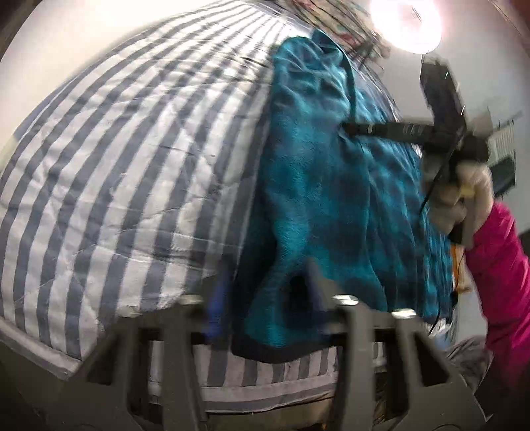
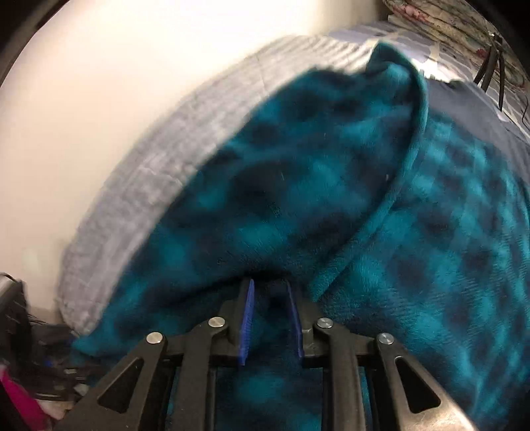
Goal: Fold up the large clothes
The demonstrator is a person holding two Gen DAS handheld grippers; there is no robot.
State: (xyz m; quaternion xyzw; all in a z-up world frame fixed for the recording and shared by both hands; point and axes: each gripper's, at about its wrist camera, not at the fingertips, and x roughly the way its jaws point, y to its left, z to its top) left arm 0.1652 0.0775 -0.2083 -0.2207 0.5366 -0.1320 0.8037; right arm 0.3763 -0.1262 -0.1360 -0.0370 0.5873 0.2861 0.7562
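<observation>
A large teal and dark checked fleece garment [image 1: 331,185] lies over a striped bed [image 1: 132,149]. My left gripper [image 1: 265,281] is shut on the garment's near hem at the bed's edge; cloth hides its fingertips. The right gripper [image 1: 347,127] shows in the left wrist view, held by a gloved hand, its fingers pinching the garment's far side. In the right wrist view the garment [image 2: 331,199] fills the frame, with a raised fold running up to a corner. My right gripper [image 2: 270,288] is shut on a bunch of the fleece between its blue pads [image 2: 246,318].
The striped quilt [image 2: 159,165] meets a pale wall [image 2: 82,99] on the left. A patterned pillow or bedding [image 2: 447,20] lies at the head of the bed. A bright lamp [image 1: 407,23] glares above. The person's pink sleeve [image 1: 497,265] is at right. Clutter sits on the floor [image 2: 39,348].
</observation>
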